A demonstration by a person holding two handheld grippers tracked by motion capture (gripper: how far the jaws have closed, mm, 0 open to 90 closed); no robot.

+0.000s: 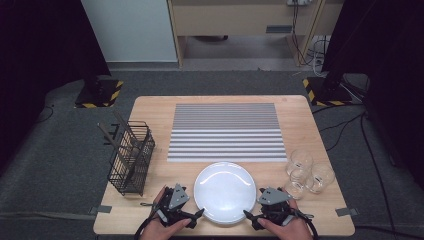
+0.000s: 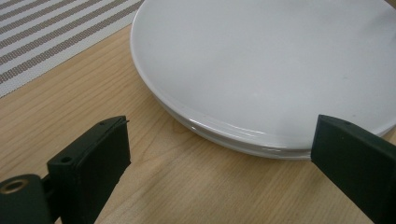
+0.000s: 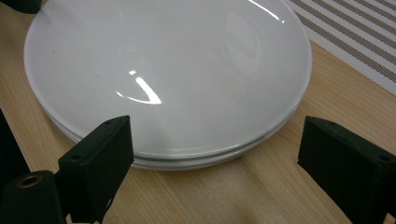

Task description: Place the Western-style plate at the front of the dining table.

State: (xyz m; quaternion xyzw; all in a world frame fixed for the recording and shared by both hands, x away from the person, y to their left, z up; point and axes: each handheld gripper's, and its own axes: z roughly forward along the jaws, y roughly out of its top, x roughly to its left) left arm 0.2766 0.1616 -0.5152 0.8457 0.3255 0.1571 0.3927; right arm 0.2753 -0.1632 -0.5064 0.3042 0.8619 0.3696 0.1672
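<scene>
Two spread grippers flank our stacked plates (image 1: 224, 191) at the table's near edge, the left gripper (image 1: 199, 214) at its 8 o'clock and the right gripper (image 1: 248, 215) at 4, equally near the rim.

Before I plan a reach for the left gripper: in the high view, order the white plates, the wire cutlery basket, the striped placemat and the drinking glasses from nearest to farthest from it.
From the left gripper:
1. White plates, just to its right, by its jaws.
2. Wire cutlery basket, ahead on the left edge.
3. Striped placemat, beyond the plates, mid-table.
4. Drinking glasses, far right side.
The basket and the placemat's near edge are close to call.
</scene>
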